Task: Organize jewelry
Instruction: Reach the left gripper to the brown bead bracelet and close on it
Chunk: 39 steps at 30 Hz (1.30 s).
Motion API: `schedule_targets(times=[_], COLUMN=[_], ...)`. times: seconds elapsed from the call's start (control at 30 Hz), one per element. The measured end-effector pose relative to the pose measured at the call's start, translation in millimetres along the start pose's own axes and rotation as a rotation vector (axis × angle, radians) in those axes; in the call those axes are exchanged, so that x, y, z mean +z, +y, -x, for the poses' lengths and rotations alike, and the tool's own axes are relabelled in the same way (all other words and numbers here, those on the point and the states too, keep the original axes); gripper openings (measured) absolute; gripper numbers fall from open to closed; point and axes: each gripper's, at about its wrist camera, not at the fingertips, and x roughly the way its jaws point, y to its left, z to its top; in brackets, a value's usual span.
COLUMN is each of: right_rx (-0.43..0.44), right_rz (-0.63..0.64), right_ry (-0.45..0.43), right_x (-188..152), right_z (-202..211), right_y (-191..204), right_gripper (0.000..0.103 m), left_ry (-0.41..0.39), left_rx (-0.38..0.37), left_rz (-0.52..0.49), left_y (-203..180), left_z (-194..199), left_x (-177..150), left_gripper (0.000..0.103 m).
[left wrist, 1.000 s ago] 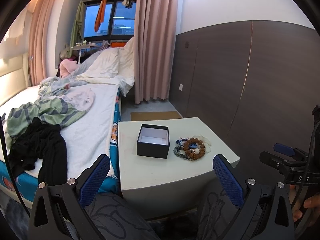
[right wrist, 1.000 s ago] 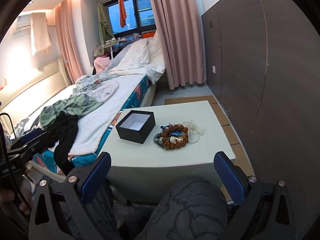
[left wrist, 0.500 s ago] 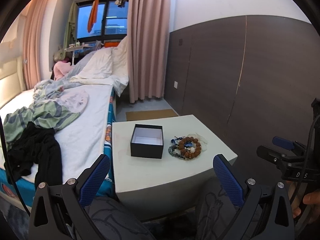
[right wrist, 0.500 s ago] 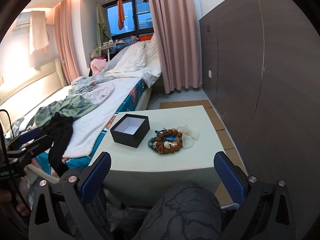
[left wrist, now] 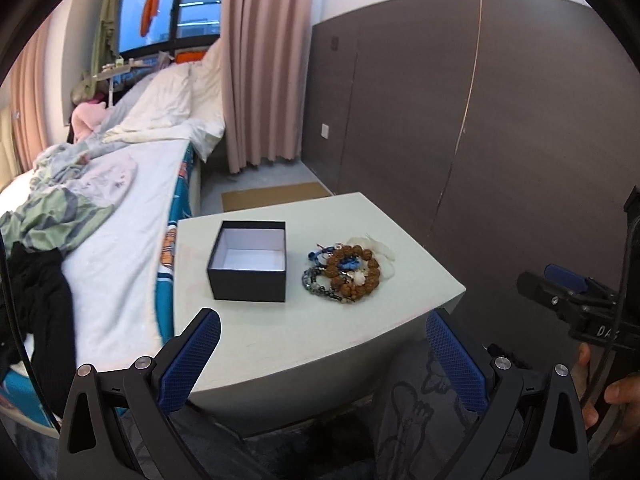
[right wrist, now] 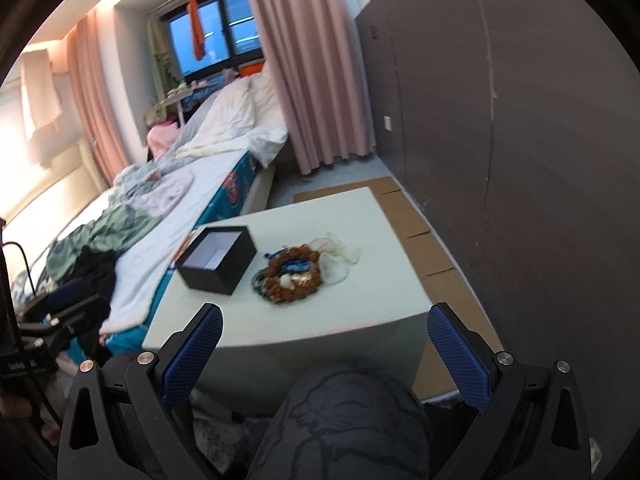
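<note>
A bed with rumpled bedding runs along the pale table's left edge, black clothes heaped on its near end. Pink curtains hang beside the window. Cardboard sheets lie against the dark wall panels.

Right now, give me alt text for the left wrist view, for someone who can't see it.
An open black box, empty, sits on a pale table beside a pile of bracelets. The open left claw hangs short of the table's near edge. A bed lies to the left.
</note>
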Motion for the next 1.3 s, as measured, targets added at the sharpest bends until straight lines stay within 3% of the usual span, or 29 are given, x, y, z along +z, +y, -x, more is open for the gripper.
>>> schedule_targets(times=[0.17,0.33,0.4,0.67,0.8,1.1,1.3], right_rx=[-0.014,-0.002,-0.012,0.041,0.076,0.134,0.159], right_rz=[-0.023,-0.057,-0.066,-0.123,-0.142,-0.201,-0.235], right_ry=[0.007,0.044,0.059,0.119,0.150,0.226,0.244], right_x=[3.4,5.7,6.8,20.2,28.3,36.5,40.8], right_z=[-16.4,-36.2,-44.8,-82.9,-102.3,-150.3,-169.0], right_y=[-12.9,-28.2,-33.4,-50.5,-55.4,-63.8,-71.2], right_gripper=[0.103,0.103,0.103,0.102,0.102,0.087,0.087], left_ry=[0.052,0.099,0.121,0.240,0.285,0.387,0.444], left_rx=[-0.039,-0.049,-0.052,-0.074,-0.066,-0.053,-0.050], left_rz=[-0.022,-0.053,-0.061,-0.016,-0.033,-0.032,-0.051], left_y=[-9.0,-17.1,-19.0,-11.8,-10.8,-8.1,-9.0], left_z=[-33.4,-62.2,-73.1,-128.3,-151.1,-204.6,-237.7], left_x=[8.3,16.5,18.8,35.4,45.2,54.7,55.7], left_gripper=[0.084,0.078,0.069,0.051,0.044,0.037,0.036])
